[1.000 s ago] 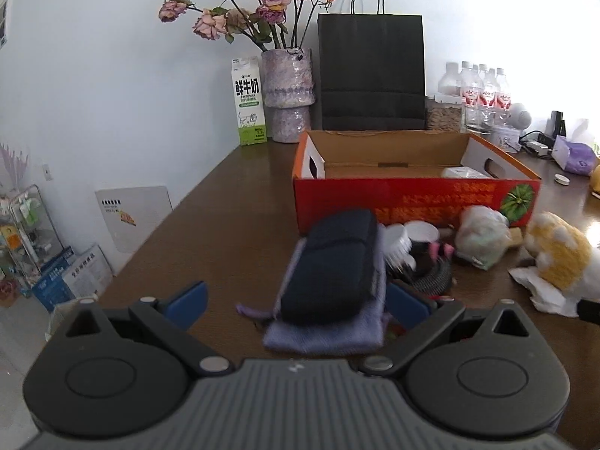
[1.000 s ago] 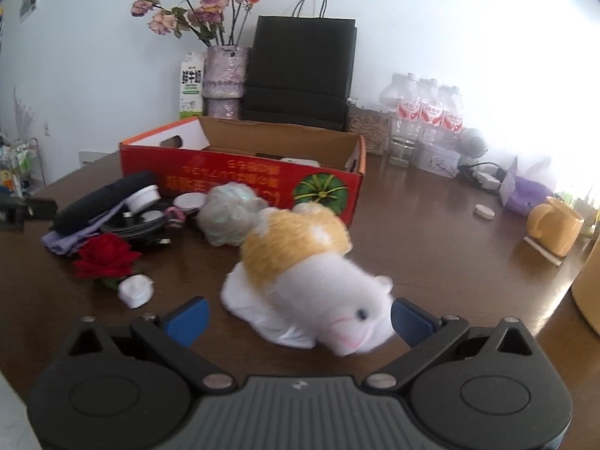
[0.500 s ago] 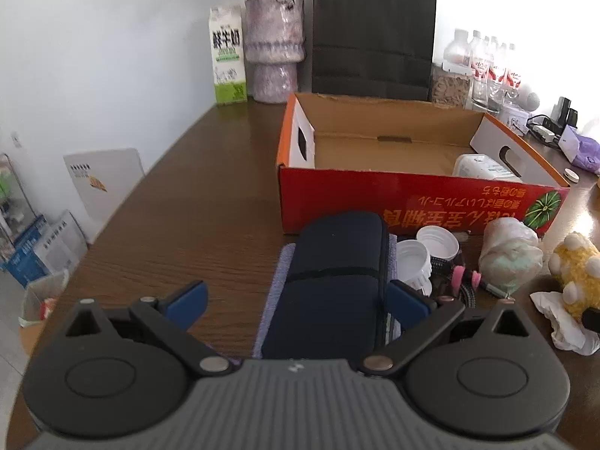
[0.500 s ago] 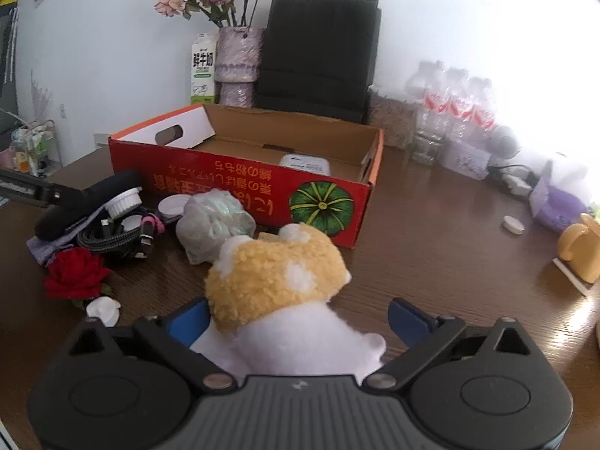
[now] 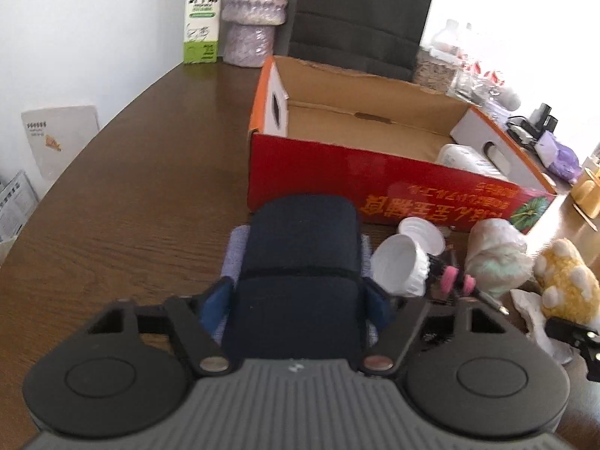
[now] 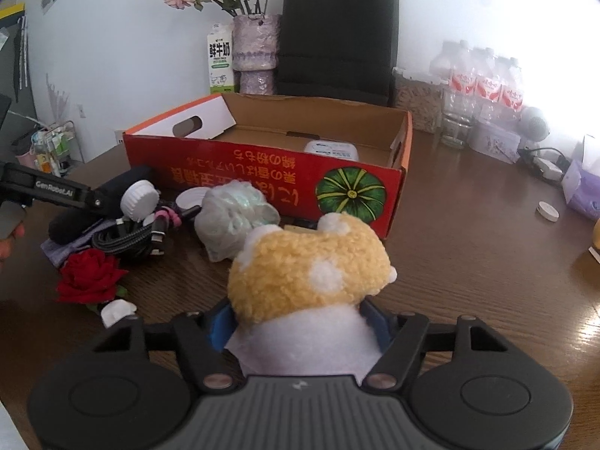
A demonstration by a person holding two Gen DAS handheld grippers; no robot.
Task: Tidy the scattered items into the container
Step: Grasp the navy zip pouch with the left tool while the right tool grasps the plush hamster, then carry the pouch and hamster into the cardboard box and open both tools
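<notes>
Fingers of the left gripper (image 5: 296,300) are clamped on the dark pouch (image 5: 300,262), right gripper (image 6: 298,324) squeezing the plush toy (image 6: 311,273), both near the red box (image 6: 262,172).

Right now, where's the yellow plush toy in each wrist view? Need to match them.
Left wrist: the yellow plush toy sits at the far right edge, right of the wrapped bundle.
Right wrist: it fills the lower centre, held between the right gripper fingers.
Shared landmark: the red cardboard box, behind the toy in both.
</notes>
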